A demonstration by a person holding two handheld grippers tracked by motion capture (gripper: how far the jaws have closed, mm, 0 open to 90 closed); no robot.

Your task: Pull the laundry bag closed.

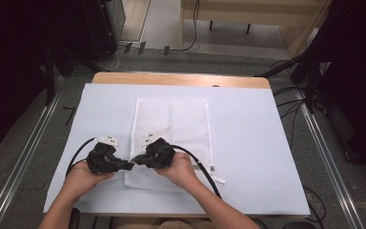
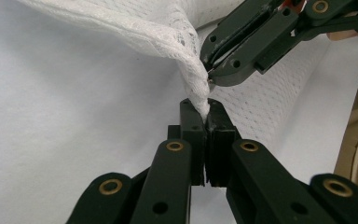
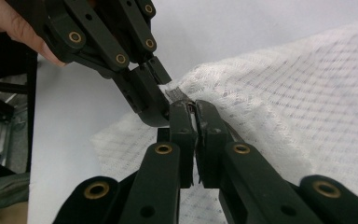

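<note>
A white mesh laundry bag point(image 1: 176, 121) lies flat on the white table cover, its long side running away from me. My left gripper point(image 1: 129, 165) and right gripper point(image 1: 137, 161) meet tip to tip at the bag's left edge near the front. In the left gripper view my left gripper point(image 2: 206, 111) is shut on a raised fold of the mesh point(image 2: 168, 32), and the right gripper point(image 2: 212, 77) pinches the same fold just above. The right gripper view has my right gripper point(image 3: 194, 109) shut on the mesh edge point(image 3: 284, 84), with the left gripper point(image 3: 157, 95) beside it.
The white cover point(image 1: 252, 152) spreads over a wooden table whose bare back edge point(image 1: 181, 78) shows. A black cable point(image 1: 205, 171) trails across the bag's front right corner. Metal floor rails point(image 1: 24, 157) run along both sides, and dark stands and cables sit behind.
</note>
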